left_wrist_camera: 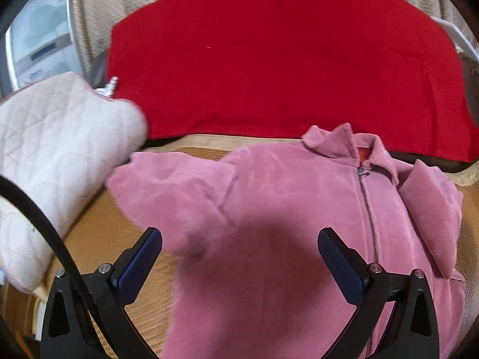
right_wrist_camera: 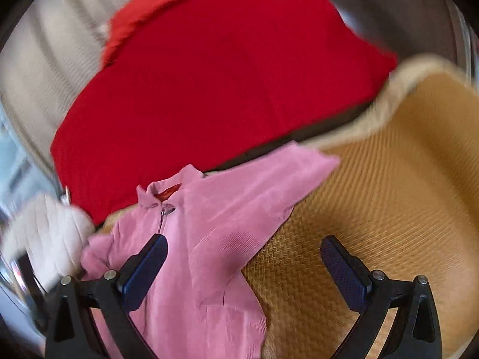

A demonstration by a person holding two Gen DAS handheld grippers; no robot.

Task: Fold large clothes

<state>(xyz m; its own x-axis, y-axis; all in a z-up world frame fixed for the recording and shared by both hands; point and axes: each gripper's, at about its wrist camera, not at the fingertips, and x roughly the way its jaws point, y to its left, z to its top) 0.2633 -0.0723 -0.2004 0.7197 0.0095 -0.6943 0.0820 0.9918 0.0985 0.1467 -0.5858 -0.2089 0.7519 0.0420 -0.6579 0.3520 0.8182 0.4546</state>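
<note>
A pink corduroy jacket (left_wrist_camera: pixel 293 209), zipped to its pointed collar, lay face-up on a woven straw-coloured mat (right_wrist_camera: pixel 389 179), one sleeve stretched flat. The left gripper (left_wrist_camera: pixel 239 257) and right gripper (right_wrist_camera: pixel 244 264) hovered above it, jaws spread wide, holding nothing. Beyond lay a smooth red cushion (left_wrist_camera: pixel 284 59) and a quilted white pillow (left_wrist_camera: pixel 60 155).

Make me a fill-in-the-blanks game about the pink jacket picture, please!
1. The pink jacket closes down the front with a ____.
2. The big blanket behind the jacket is coloured ____.
3. The jaws of the left hand-held gripper are ____, holding nothing.
4. The jacket lies on a woven ____.

Missing words: zipper; red; open; mat
</note>
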